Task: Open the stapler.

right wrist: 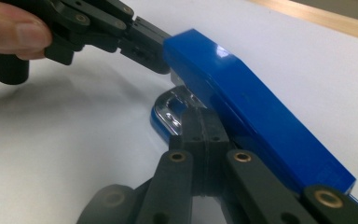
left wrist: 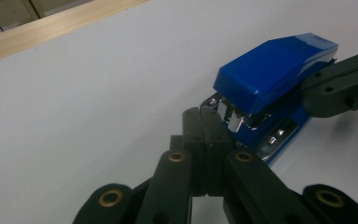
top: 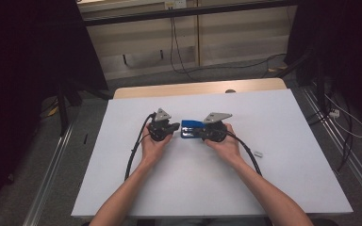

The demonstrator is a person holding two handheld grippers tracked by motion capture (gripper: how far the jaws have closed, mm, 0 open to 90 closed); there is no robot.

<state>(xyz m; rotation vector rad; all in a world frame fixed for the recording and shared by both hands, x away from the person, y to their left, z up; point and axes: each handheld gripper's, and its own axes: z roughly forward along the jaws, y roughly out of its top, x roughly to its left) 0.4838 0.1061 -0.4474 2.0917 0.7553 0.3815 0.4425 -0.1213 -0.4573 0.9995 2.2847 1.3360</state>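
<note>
**Desk:** What have you got on the bench right now?

**Operator:** From the high view I see a blue stapler (top: 190, 128) lying near the middle of the white bench (top: 273, 179), between my two grippers. My left gripper (top: 172, 128) comes at it from one end, my right gripper (top: 202, 133) from the other.

**Desk:** Jaws on the left?

**Operator:** Pressed together. In the left gripper view the two black jaws meet, and their tips sit right at the stapler's (left wrist: 272, 81) open mouth, against the bright metal parts under the blue top. I cannot tell whether they pinch a bit of that metal or only touch it.

**Desk:** And the right?

**Operator:** Pressed together as well. In the right gripper view my jaws lie alongside the stapler (right wrist: 256, 116), beside and below its blue top, with their tips at the clear, shiny front of the base. I cannot make out anything between them. Farther off in that view the left gripper (right wrist: 151, 53) touches the front end of the blue top, with a hand (right wrist: 11, 35) behind it.

**Desk:** Anything else on the bench?

**Operator:** A small pale object (top: 258, 153) lies just beside my right forearm; it is too small to identify. A strip of bare wood (top: 169, 89) shows along the bench's far edge.
</note>
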